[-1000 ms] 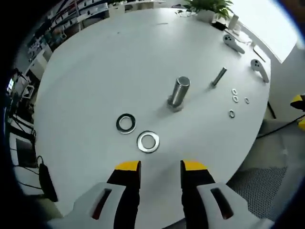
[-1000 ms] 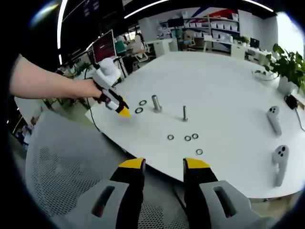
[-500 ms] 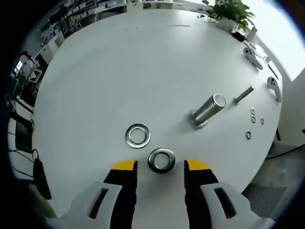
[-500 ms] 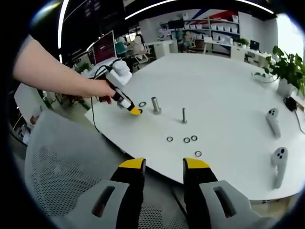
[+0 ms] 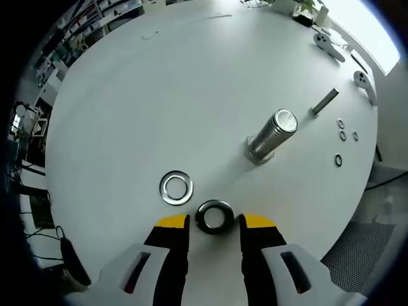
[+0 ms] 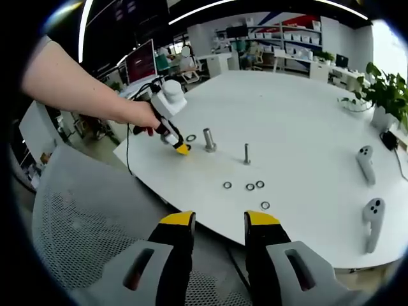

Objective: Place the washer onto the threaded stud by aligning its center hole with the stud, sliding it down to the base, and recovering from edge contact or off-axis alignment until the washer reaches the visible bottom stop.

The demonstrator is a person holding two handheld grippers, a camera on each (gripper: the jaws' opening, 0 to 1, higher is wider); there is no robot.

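Straddling a washer [image 5: 213, 216] on the white desk [image 5: 159, 95], the left tongs [image 5: 213, 223] stand spread, their yellow tips on either side of it; whether they touch it cannot be told. A second washer [image 5: 176, 189] lies at about 10 o'clock from the first, just beside it. The thick stud [image 5: 271, 134] stands on its base at 1 o'clock, well apart, with a thinner bolt [image 5: 325, 102] beyond it and four small rings [image 5: 338, 160] too small to make out near the desk's edge.

In the right gripper view the right tongs [image 6: 215, 223] hang spread and empty over a mesh chair [image 6: 83, 223], off the desk. The left tongs appear there at 11 o'clock, held by a hand [image 6: 137, 115]; their tips hide the straddled washer. Two white controllers [image 6: 371, 217] lie at 3 o'clock, and a plant [image 6: 386, 89] is cut off by the edge.
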